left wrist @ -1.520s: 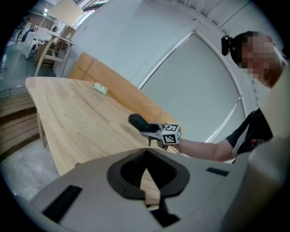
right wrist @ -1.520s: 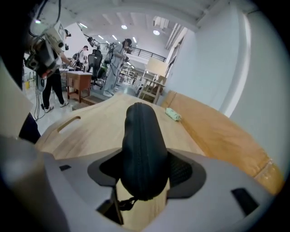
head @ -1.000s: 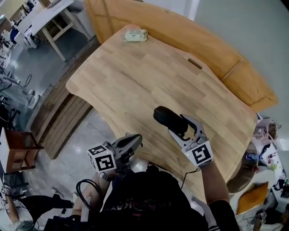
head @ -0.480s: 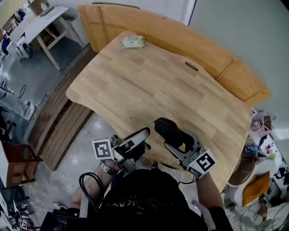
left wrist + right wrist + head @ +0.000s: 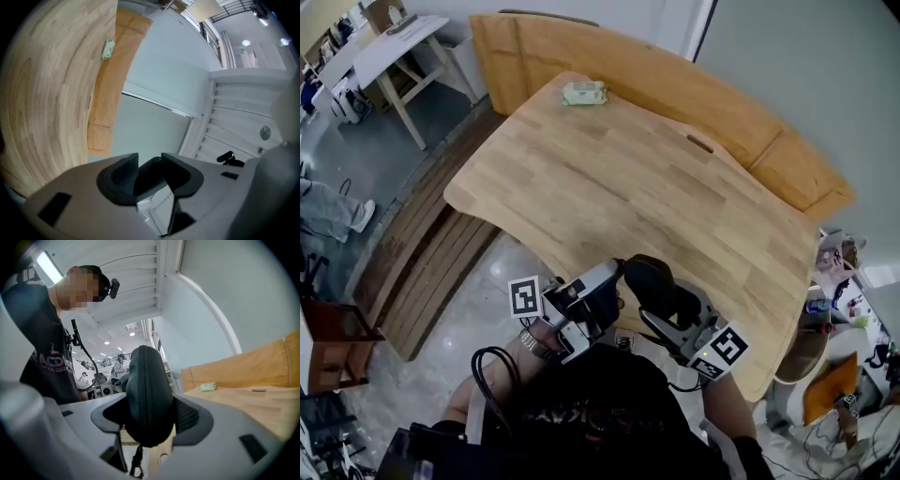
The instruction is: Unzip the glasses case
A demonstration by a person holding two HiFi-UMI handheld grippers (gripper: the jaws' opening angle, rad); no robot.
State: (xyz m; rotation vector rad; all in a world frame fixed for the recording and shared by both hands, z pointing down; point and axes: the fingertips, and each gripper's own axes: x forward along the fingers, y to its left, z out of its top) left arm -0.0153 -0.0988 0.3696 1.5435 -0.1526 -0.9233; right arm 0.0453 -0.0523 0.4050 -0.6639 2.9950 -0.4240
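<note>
The black glasses case [image 5: 649, 278] sits in my right gripper [image 5: 664, 306], which is shut on it, just off the near edge of the wooden table [image 5: 628, 178]. In the right gripper view the case [image 5: 145, 380] stands upright between the jaws, zip seam towards the camera, and its pull cord [image 5: 136, 464] hangs below. My left gripper [image 5: 611, 283] is close beside the case's left end. Its jaws have just been opening and now stand open [image 5: 150, 160]. A dark shape shows past the gap, but neither pad presses on anything.
A pale green packet [image 5: 583, 92] lies at the table's far edge. A second wooden top [image 5: 722, 103] runs behind the table. A white table [image 5: 384, 47] and slatted flooring [image 5: 431, 253] are at the left. A black cable [image 5: 487, 367] loops over my lap.
The two grippers have drawn together near my body. The left gripper rose, rolled and went from shut to open. The right gripper carried the case leftwards towards it.
</note>
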